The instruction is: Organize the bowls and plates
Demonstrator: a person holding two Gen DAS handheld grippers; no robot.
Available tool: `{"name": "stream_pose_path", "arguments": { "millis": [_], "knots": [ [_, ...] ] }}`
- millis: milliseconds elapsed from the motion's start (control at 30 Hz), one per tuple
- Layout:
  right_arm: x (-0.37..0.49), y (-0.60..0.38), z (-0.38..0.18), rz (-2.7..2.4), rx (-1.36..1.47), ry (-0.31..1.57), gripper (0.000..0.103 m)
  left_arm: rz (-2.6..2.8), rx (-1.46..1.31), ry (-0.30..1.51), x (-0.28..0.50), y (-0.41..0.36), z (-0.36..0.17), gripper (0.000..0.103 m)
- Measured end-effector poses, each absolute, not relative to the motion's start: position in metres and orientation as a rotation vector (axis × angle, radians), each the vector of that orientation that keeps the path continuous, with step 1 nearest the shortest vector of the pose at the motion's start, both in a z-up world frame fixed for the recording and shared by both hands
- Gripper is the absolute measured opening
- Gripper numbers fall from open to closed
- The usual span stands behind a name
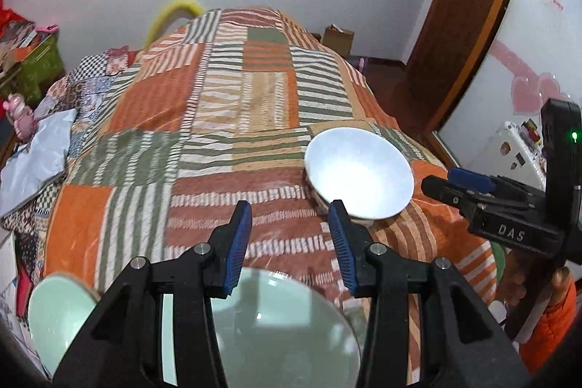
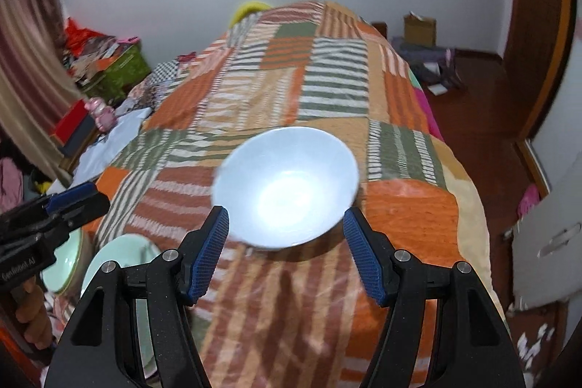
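Observation:
A white bowl (image 1: 359, 172) sits upright on the patchwork bedspread (image 1: 218, 119). In the right wrist view the white bowl (image 2: 287, 186) lies just ahead of my right gripper (image 2: 286, 224), which is open and empty, its fingers wider than the bowl. My left gripper (image 1: 291, 217) is open and empty, left of the bowl and above a pale green plate (image 1: 283, 322). A pale green bowl (image 1: 58, 311) sits at the bed's near left. The plate (image 2: 120, 253) and green bowl (image 2: 63, 264) show at lower left in the right wrist view. The right gripper (image 1: 436, 186) shows in the left wrist view, and the left gripper (image 2: 96, 197) in the right wrist view.
The bedspread (image 2: 327, 97) covers a long bed. Clutter, a pink toy (image 1: 22, 119) and a green box (image 2: 123, 68) lie along the left side. Wooden floor (image 2: 480, 104), a cardboard box (image 2: 420, 26) and a white cabinet (image 1: 516, 148) are on the right.

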State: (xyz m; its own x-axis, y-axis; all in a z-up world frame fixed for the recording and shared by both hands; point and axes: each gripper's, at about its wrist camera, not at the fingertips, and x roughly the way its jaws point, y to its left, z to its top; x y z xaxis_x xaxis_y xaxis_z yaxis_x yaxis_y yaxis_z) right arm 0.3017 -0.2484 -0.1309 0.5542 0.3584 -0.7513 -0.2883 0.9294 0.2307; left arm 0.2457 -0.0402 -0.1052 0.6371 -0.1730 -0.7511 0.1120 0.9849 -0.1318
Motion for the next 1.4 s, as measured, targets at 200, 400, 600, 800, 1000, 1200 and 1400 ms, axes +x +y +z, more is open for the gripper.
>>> {"name": "stream_pose_path", "arguments": {
  "millis": [200,400,600,800,1000,1200,1400],
  "knots": [
    [0.326,-0.254,-0.148,0.347,0.048,0.941,0.062,-0.189,-0.070,0.928,0.280,-0.054,-0.132,0.043],
    [0.346,-0.253,-0.169,0.357,0.033,0.999,0.048,-0.214,-0.068,0.982,0.305,-0.067,-0.154,0.043],
    [0.354,-0.254,-0.183,0.382,0.051,1.042,0.039,-0.222,-0.070,1.035,0.327,-0.074,-0.174,0.043],
    [0.361,-0.259,-0.191,0.407,0.105,1.074,0.033,-0.217,-0.098,1.088,0.344,-0.075,-0.190,0.043],
    [0.365,-0.260,-0.193,0.425,0.119,1.081,0.025,-0.225,-0.103,1.122,0.355,-0.080,-0.200,0.042],
    [0.366,-0.255,-0.194,0.422,0.106,1.076,0.019,-0.235,-0.103,1.137,0.362,-0.086,-0.208,0.026],
    [0.365,-0.253,-0.193,0.406,0.092,1.064,0.018,-0.235,-0.095,1.137,0.364,-0.090,-0.211,0.018]
  ]
}}
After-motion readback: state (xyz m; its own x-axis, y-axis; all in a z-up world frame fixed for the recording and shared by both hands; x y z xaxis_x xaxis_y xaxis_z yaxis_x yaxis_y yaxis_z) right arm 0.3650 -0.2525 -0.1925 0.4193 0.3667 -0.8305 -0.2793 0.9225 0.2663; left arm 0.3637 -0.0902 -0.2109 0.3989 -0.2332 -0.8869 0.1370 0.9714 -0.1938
